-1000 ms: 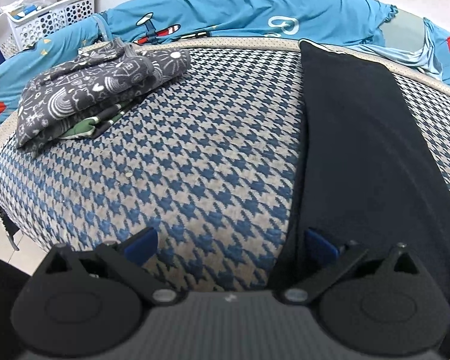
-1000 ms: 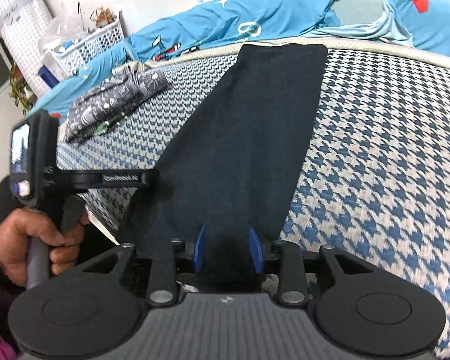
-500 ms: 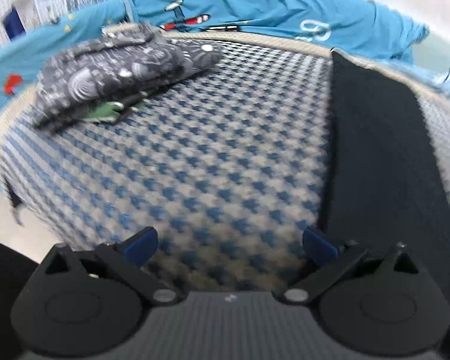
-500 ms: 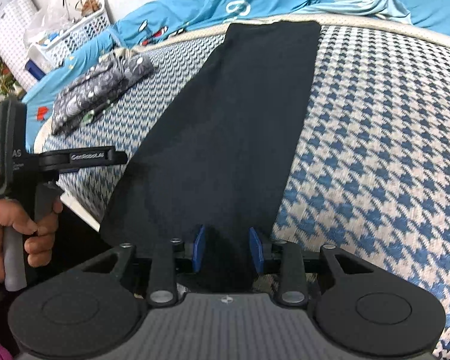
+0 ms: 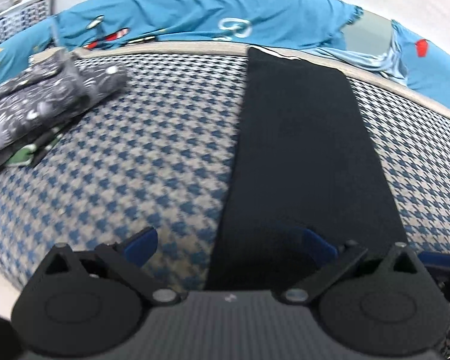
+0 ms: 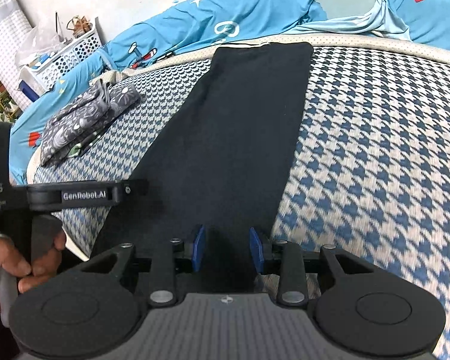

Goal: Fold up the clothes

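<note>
Both claws are low at the near edge of the bed. In the left wrist view the left claw (image 5: pixel 231 244) stands wide apart: its left blue pad is over the blue and beige houndstooth blanket (image 5: pixel 129 162), and its right blue pad (image 5: pixel 318 241) is over the near end of the long black folded garment (image 5: pixel 303 138), with the left edge of the cloth between the two pads. I cannot tell if the pads touch the fabric. In the right wrist view the right claw (image 6: pixel 226 250) is only a little apart, and the near end of the black garment (image 6: pixel 234 126) passes between its blue pads; whether they press the cloth I cannot tell. The garment lies flat as a long strip on the blanket, from the near edge up to the far beige border. At the left of the blanket, well apart from the strip, rests a folded grey patterned garment (image 6: pixel 87 120) on something green. Behind the blanket lies a bright blue printed sheet (image 5: pixel 195 15). A hand (image 6: pixel 12 264) holds the handle of the left gripper, and a white perforated basket (image 6: pixel 66 57) stands far left.
</note>
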Demonstrator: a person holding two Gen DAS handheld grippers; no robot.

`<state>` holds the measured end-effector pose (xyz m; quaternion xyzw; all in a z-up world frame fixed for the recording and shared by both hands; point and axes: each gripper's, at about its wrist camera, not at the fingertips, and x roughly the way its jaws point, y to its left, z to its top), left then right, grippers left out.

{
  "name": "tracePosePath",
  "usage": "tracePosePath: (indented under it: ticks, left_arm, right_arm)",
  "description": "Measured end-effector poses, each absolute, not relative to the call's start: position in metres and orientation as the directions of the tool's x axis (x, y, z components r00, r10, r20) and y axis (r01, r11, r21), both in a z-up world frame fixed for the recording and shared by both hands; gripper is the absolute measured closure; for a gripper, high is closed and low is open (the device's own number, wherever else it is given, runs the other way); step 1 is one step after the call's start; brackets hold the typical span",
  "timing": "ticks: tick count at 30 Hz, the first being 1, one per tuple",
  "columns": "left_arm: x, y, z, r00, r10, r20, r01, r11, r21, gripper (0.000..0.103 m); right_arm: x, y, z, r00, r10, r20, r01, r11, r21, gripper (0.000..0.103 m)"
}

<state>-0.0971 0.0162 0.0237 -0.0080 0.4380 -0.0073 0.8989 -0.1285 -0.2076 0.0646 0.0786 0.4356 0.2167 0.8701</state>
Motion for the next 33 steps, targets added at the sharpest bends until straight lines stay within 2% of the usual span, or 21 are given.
tracePosePath:
  ticks: [23, 33]
  left_arm:
    - [-0.033, -0.018, 0.011, 0.591, -0.017, -0.807, 0.097, 0.994, 0.051, 0.0]
    - [-0.011, -0.023, 0.007, 0.572, -0.036, -0.82, 0.109, 0.994, 0.032, 0.0]
  right_arm:
    - [-0.048, -0.213, 0.057, 0.56, 0.405, -0.723, -0.254, 0.914, 0.316, 0.07]
    - [-0.014, -0.222, 0.057, 0.594, 0.388, -0.705, -0.213, 0.921, 0.327, 0.069]
